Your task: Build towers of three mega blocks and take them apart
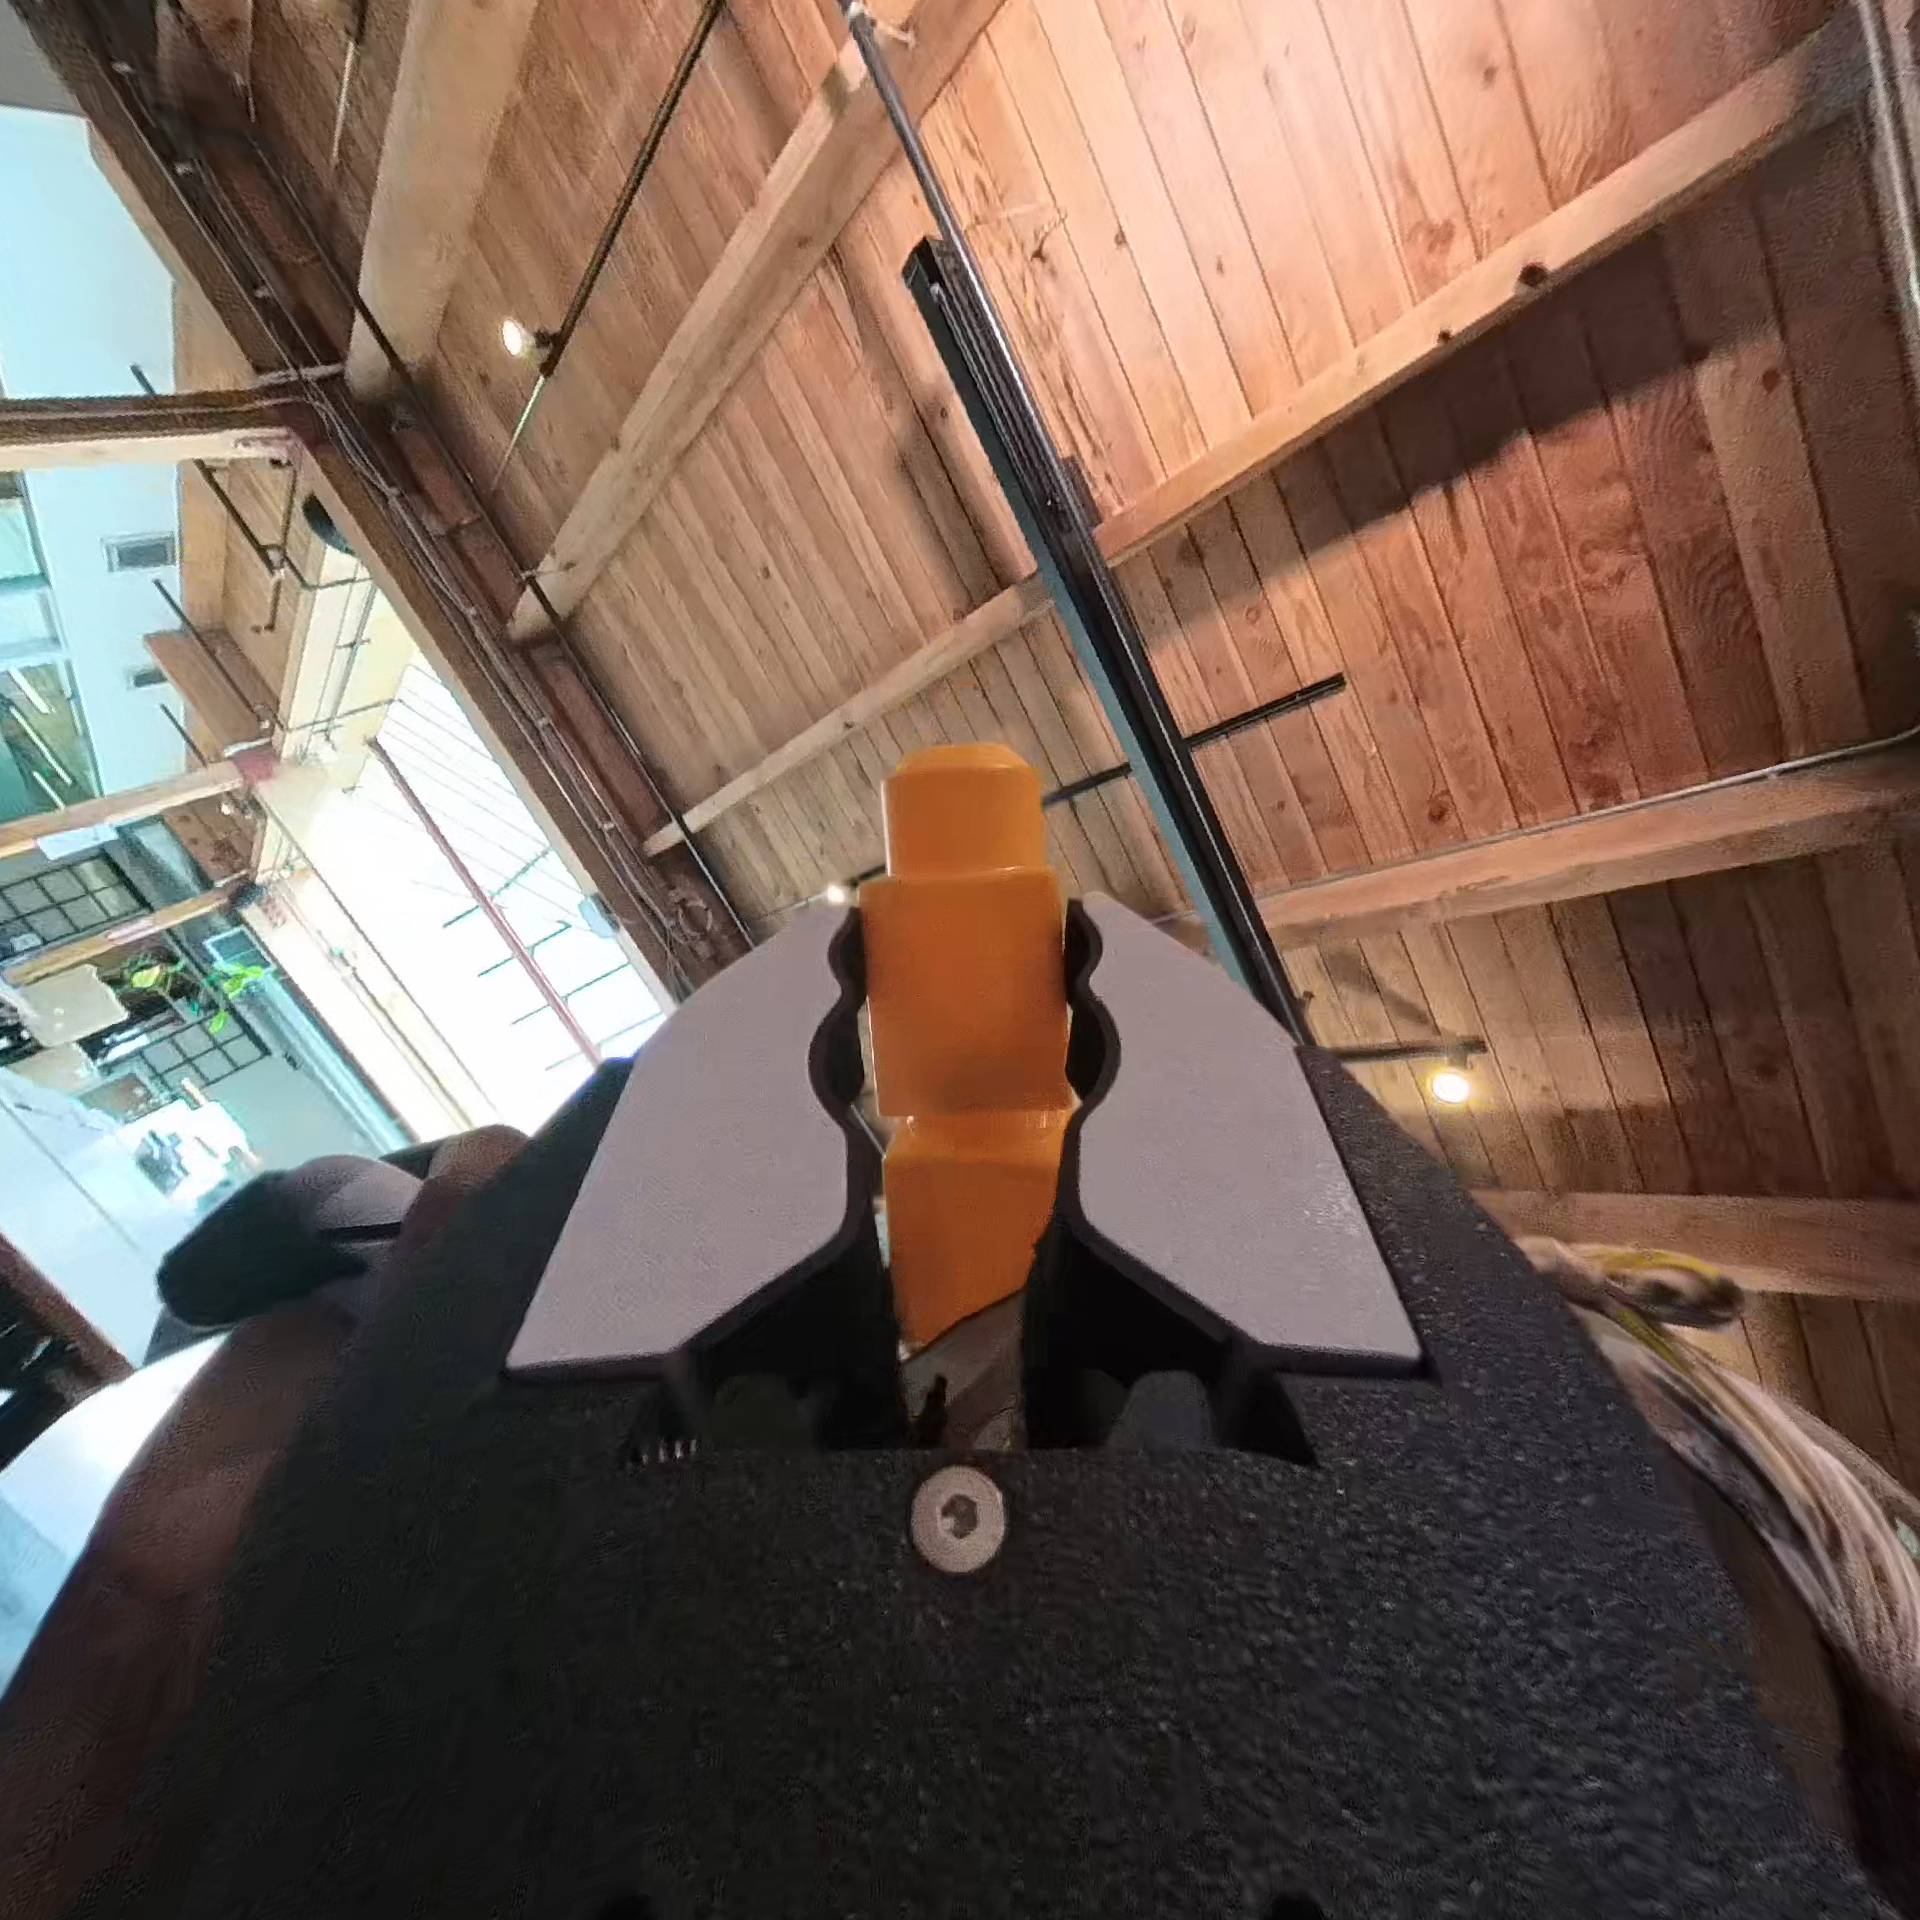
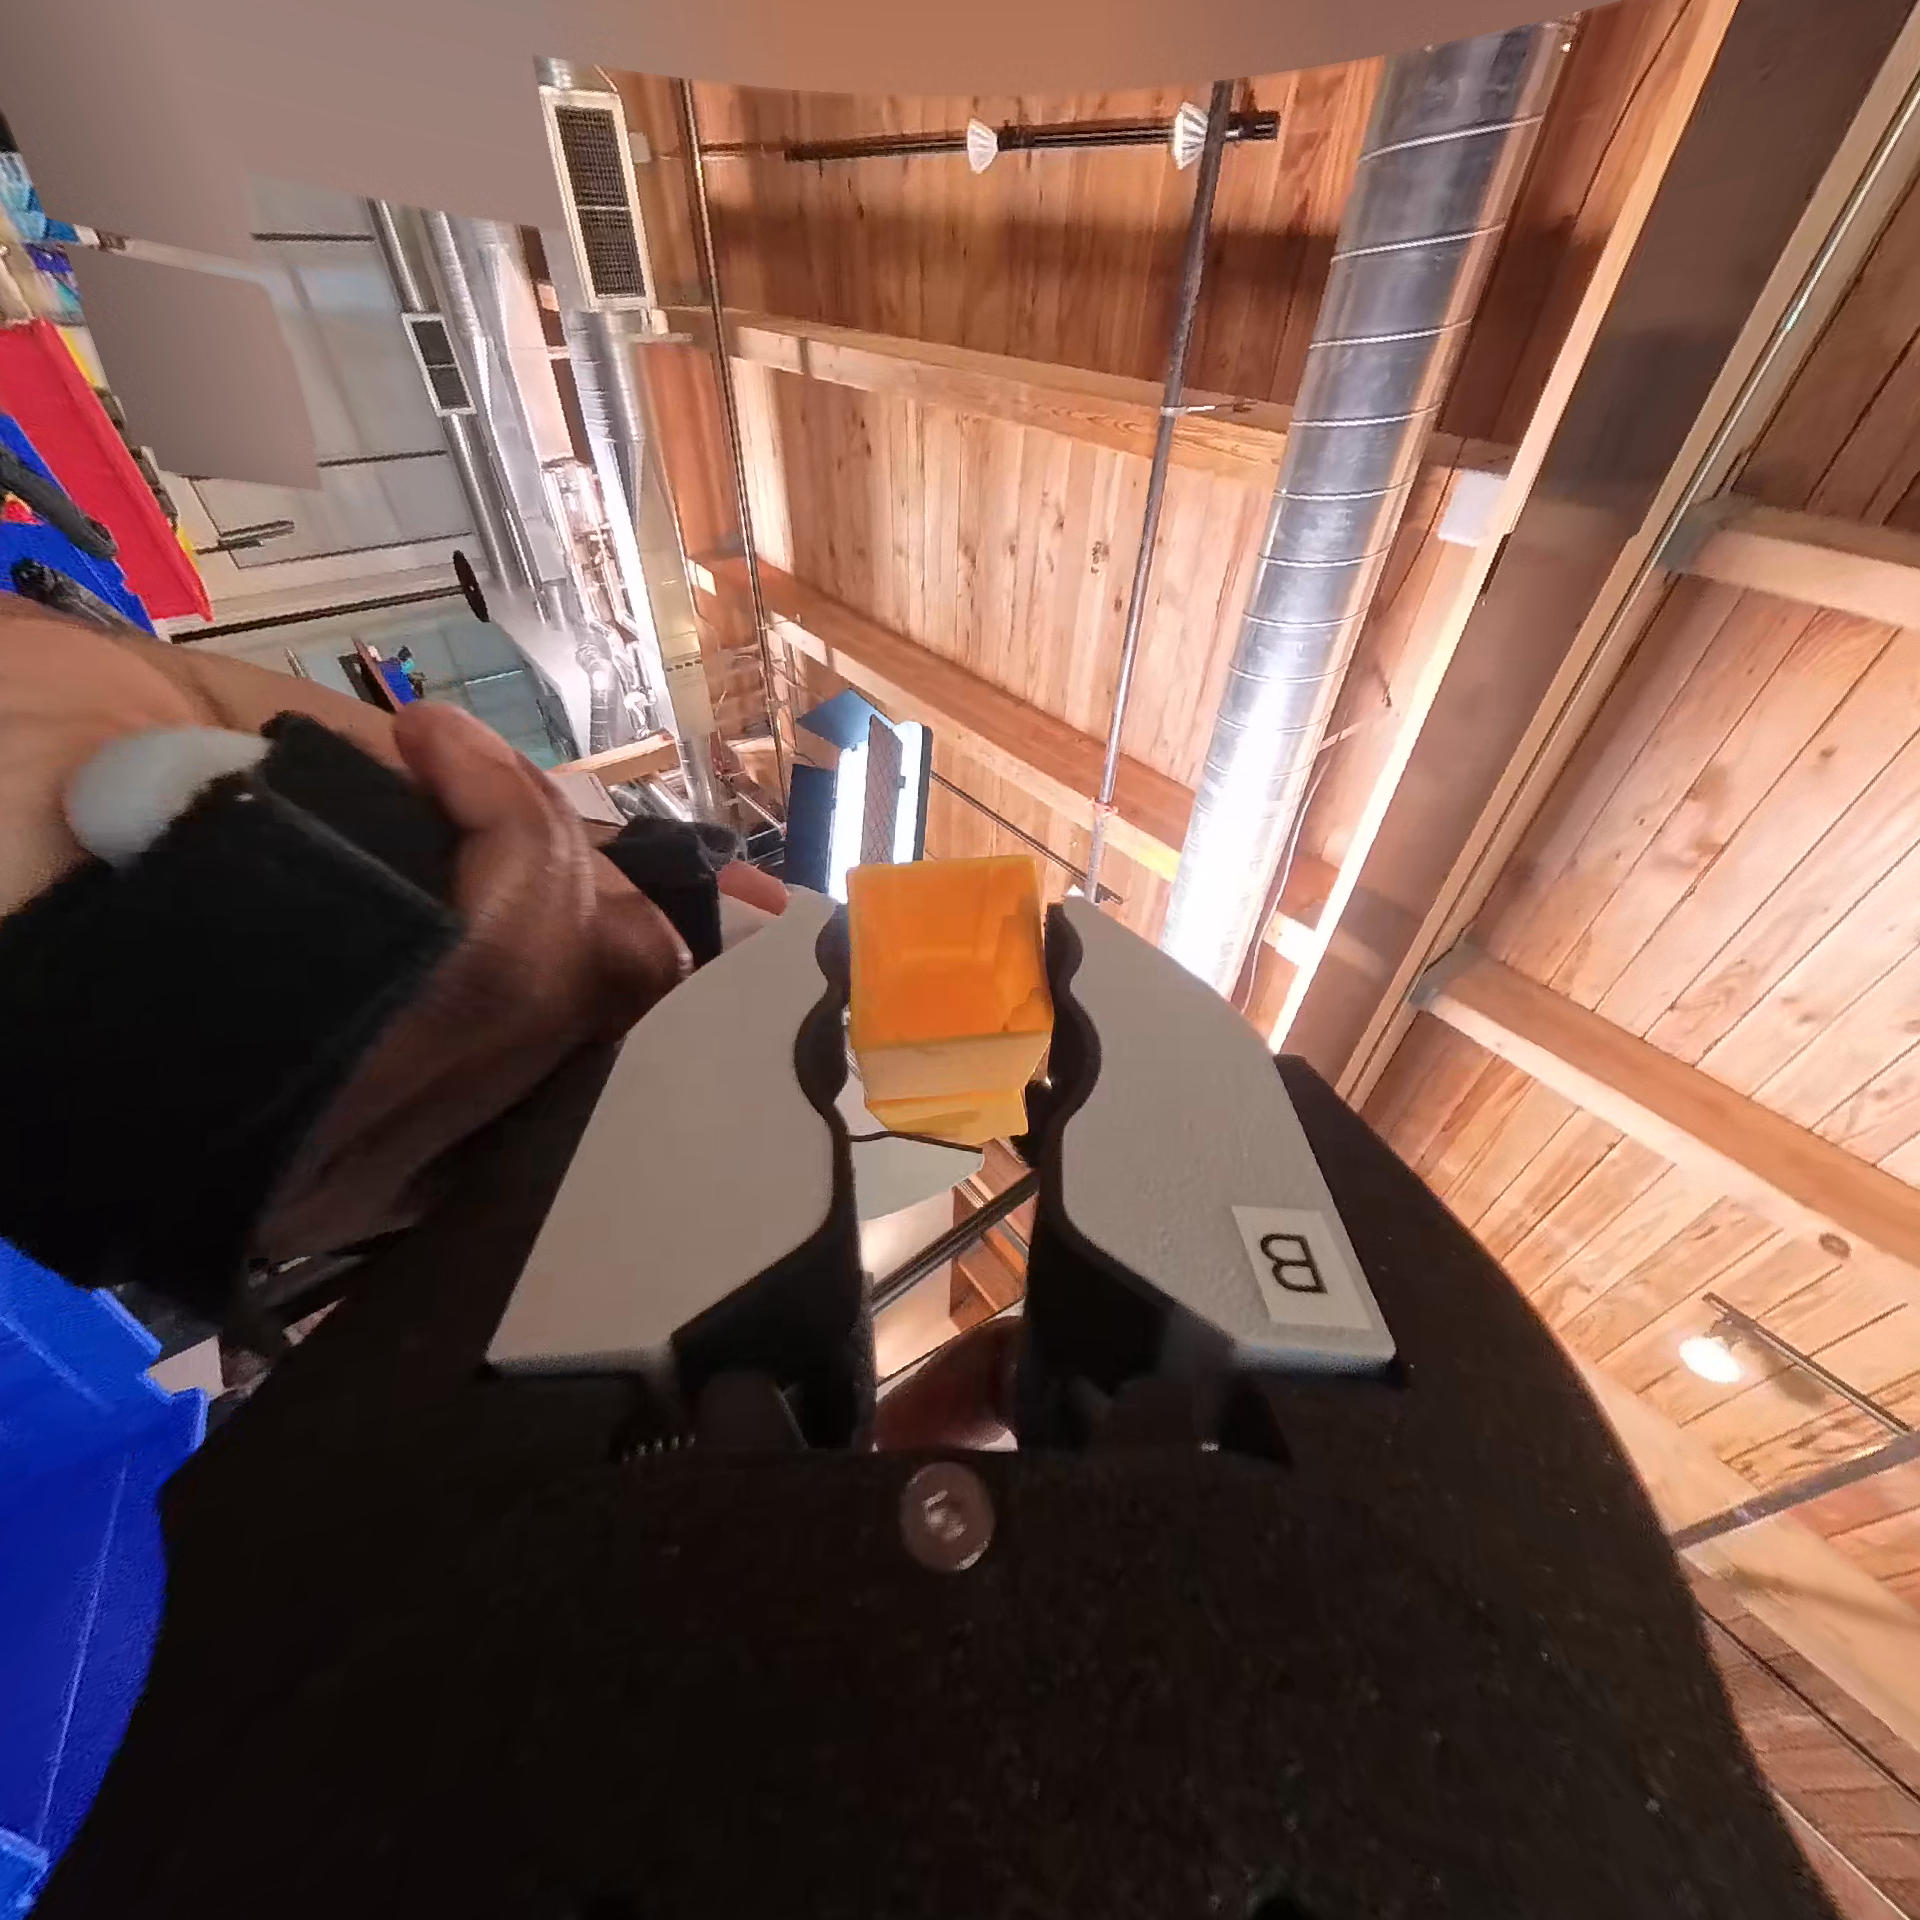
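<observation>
L gripper (image 1: pixel 966 1023) jaws clamp an orange block (image 1: pixel 961 997), long axis pointing out along them, stud forward. R gripper (image 2: pixel 945 1013) jaws grip another block (image 2: pixel 940 961), hollow end out; probably mates onto L's stud.

Orange mega block (image 1: pixel 961 997), grey fingers (image 1: pixel 717 1143) on speckled black gripper, another orange mega block (image 2: pixel 940 977), blue bin (image 2: pixel 73 1455) at eight o'clock, knotty brown plank ceiling (image 1: pixel 1351 364)
</observation>
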